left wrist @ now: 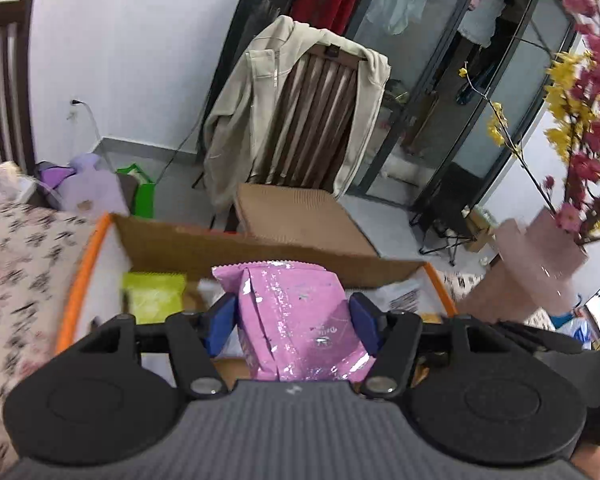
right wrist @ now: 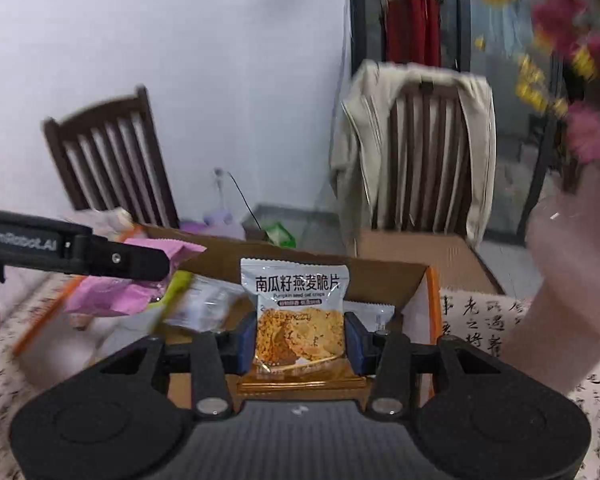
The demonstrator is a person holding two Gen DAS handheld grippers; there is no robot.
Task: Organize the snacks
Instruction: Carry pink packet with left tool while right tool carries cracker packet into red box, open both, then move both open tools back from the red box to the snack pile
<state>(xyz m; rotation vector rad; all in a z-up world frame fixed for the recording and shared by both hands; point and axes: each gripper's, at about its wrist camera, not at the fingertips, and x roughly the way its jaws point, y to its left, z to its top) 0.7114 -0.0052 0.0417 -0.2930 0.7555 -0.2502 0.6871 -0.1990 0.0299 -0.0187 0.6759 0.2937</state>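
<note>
1. Far left, my left wrist view: floral tablecloth (left wrist: 16, 264) covering the table; dark slatted chair (left wrist: 4, 80) behind it against the white wall.
2. Cardboard box (left wrist: 236, 246) with orange-edged flaps sits open on that cloth; a lime-green snack packet (left wrist: 154, 292) lies inside at its left end, other wrappers blurred beside it.
3. My left gripper (left wrist: 294, 314) pinches a pink snack packet (left wrist: 300, 320) between its blue pads, packet upright and over the box's open top; in the right wrist view the same pink packet pokes out past the black finger at the left edge.
4. Behind the box: second chair draped with a beige jacket (left wrist: 256, 92); wardrobe (left wrist: 480, 80) with hanging clothes further right.
5. My right gripper (right wrist: 300, 340) clamps a pumpkin seed oat crisp packet (right wrist: 298, 316), white top, orange bottom, upright, label facing the camera (both pads pressed on its sides); it hangs over the box's right half.
6. Far right: pink vase (left wrist: 540, 264) holding pink and yellow flowers (left wrist: 580, 100), standing on the table just beside the box's right flap; heavy motion blur here.
</note>
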